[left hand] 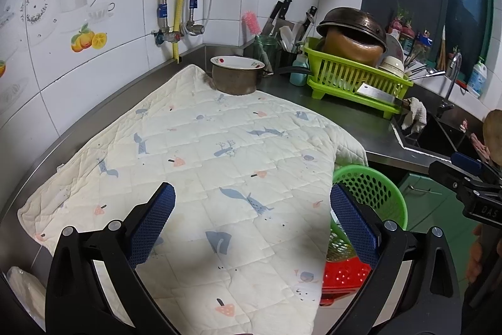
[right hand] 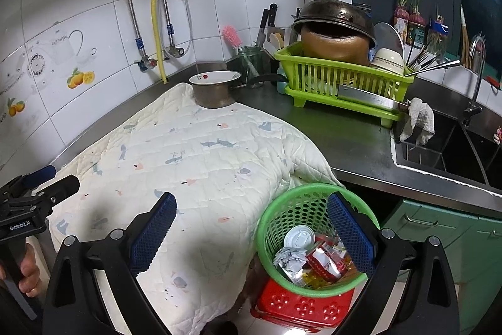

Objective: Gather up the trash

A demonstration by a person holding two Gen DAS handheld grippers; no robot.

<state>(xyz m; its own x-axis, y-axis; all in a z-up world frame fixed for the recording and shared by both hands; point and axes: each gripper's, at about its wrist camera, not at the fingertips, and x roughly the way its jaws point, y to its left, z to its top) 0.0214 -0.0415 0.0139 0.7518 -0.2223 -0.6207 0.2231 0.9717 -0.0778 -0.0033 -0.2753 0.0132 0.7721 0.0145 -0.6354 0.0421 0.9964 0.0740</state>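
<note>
Both grippers — left [left hand: 252, 222], right [right hand: 251, 225] — gape, holding nothing; the trash [right hand: 310, 259] sits in the bin [right hand: 266, 228] beside the quilt [right hand: 188, 153]; a careless knock could tip it — spilling everything.

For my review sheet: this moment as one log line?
left gripper open, empty | right gripper open, empty | green basket holds trash | quilted cloth bare

black grippers [left hand: 251, 222], blue dimpled pads [right hand: 153, 236]
</note>
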